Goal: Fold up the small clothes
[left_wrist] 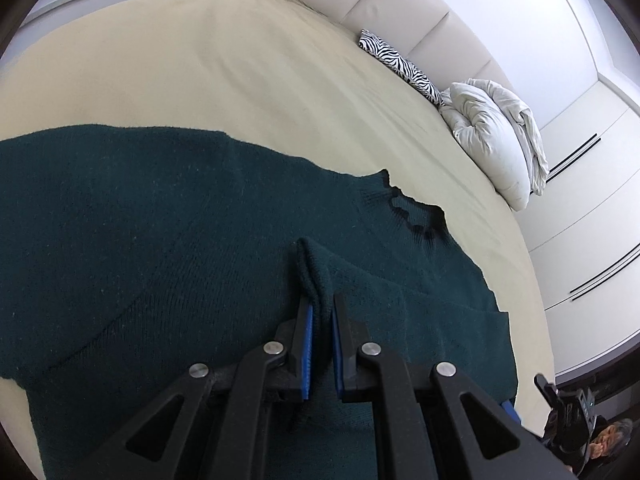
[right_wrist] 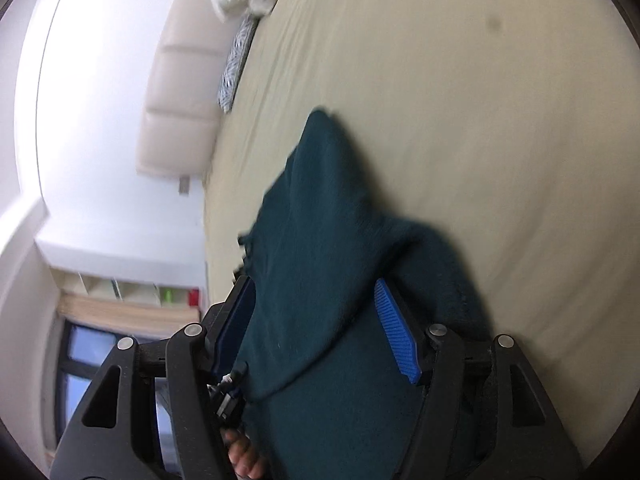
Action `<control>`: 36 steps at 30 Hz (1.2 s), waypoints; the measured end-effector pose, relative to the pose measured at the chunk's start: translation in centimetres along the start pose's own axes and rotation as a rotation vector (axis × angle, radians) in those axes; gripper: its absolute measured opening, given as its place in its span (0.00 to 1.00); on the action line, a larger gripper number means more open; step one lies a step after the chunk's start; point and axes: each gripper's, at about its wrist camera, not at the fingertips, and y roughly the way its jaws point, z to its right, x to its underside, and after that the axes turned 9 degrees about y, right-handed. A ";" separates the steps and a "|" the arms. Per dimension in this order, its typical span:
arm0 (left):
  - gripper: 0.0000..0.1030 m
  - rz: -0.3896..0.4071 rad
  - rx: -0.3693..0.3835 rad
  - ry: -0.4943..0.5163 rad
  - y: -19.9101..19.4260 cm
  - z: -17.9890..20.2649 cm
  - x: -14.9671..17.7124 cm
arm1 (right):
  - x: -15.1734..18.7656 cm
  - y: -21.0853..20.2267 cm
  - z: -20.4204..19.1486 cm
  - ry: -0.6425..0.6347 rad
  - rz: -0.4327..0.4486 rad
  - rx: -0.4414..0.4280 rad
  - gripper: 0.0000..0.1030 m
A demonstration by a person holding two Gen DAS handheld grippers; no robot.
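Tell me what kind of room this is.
Most likely a bedroom: the dark green sweater lies on a wide bed with a beige sheet, against a padded headboard, with a zebra-print pillow and a bundled white duvet.
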 end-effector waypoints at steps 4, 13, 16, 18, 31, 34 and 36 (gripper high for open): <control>0.08 -0.002 -0.008 0.010 0.1 0.5 0.1 | -2.1 0.4 -0.6 0.016 0.008 -0.046 0.60; 0.09 0.000 0.004 0.019 1.4 0.9 0.7 | -4.8 -2.2 4.0 0.106 0.108 -0.095 0.32; 0.09 0.023 0.006 0.000 0.7 0.0 0.3 | -4.1 -3.3 4.1 0.092 0.107 -0.105 0.35; 0.09 0.037 0.004 -0.014 0.3 -0.6 0.0 | -3.9 -3.7 4.0 0.096 0.083 -0.122 0.43; 0.11 0.029 -0.048 0.029 1.2 -0.8 0.2 | -4.7 -2.0 -3.2 -0.072 0.005 -0.129 0.62; 0.11 0.040 -0.073 0.074 1.3 -0.4 0.7 | -5.3 0.8 0.1 -0.022 -0.039 -0.006 0.46; 0.11 0.047 -0.068 0.079 1.4 -0.6 0.9 | -5.0 -0.4 0.6 -0.054 -0.024 -0.029 0.38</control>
